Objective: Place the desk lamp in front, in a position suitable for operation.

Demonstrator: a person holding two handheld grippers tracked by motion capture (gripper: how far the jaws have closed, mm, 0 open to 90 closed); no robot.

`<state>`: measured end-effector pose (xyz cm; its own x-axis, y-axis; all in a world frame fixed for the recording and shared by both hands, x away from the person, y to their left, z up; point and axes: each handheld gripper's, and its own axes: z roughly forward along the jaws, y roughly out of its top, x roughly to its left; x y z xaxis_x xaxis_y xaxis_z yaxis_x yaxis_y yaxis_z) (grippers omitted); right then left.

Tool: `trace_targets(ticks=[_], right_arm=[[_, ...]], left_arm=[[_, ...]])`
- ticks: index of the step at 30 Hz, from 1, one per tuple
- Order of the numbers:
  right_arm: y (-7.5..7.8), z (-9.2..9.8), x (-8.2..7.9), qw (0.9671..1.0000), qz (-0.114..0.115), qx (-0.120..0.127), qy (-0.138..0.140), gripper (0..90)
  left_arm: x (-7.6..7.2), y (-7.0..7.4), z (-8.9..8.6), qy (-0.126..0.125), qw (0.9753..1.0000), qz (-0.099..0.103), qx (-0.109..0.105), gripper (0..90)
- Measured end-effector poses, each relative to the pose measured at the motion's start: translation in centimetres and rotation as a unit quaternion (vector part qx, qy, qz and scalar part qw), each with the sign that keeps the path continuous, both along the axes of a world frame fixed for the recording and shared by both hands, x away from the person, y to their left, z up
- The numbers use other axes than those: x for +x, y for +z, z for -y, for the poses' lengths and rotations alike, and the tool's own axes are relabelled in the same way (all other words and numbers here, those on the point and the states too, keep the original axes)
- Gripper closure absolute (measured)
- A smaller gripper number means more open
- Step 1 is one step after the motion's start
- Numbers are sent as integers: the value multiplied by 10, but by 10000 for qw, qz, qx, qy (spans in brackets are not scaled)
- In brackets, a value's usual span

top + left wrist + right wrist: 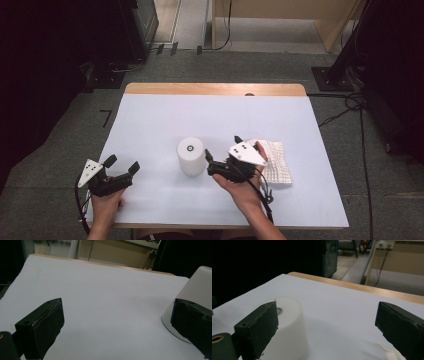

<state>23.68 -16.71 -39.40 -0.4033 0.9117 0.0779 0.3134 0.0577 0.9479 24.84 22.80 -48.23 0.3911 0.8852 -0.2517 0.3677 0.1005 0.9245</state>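
Note:
A white cylinder (pixel 190 155) with a small dark ring on its top stands upright near the middle of the white table (pixel 165 115). My left gripper (pixel 122 164) is open near the front left edge, a short way left of the cylinder and apart from it. In the left gripper view the open left gripper (pixel 117 322) points across bare table, with the cylinder (pixel 197 287) behind its right jaw. My right gripper (pixel 223 148) is open just right of the cylinder. In the right gripper view the open right gripper (pixel 327 322) holds nothing, and the cylinder (pixel 287 325) stands behind its left jaw.
A white textured cloth (pixel 277 162) lies crumpled on the table under and to the right of my right hand; a corner of the cloth (pixel 389 352) shows by the right jaw. A wooden strip (pixel 215 89) edges the table's far side. Cables and dark stands surround the table.

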Motion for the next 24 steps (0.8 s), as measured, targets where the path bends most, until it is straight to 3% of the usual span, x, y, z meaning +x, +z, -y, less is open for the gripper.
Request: trace_targets(ticks=[2,3,4,6,8,12,17,20,22,24], right_arm=[[-5,27,-6,9995,102,-48,-309,67],[-5,27,-6,9995,102,-48,-309,67],[-10,46,-9,9984,123,-84,-554,84],[-14,55,-9,9977,102,-68,-668,93],[-18,72,-8,9971,-64,6,-765,94],[-23,104,-8,9946,-319,154,-977,95],[-33,123,-9,9917,-373,190,-1220,122],[-41,130,-8,9893,-473,285,-1351,123],[-44,131,-6,9892,-516,335,-1329,123],[-48,128,-5,9900,-526,216,-1287,123]], left_arm=[[0,0,0,-5,10000,12,5,0],[0,0,0,-13,10000,21,8,0],[0,0,1,-14,10000,32,-2,0],[-1,1,1,10,10000,89,36,0],[-4,2,2,57,9995,293,51,0],[-5,3,4,6,9993,365,27,0],[-6,6,6,44,9988,493,-64,0],[-6,8,10,160,9987,487,53,0],[-5,10,14,68,9990,440,66,0],[-4,10,18,-101,9992,392,16,0]])
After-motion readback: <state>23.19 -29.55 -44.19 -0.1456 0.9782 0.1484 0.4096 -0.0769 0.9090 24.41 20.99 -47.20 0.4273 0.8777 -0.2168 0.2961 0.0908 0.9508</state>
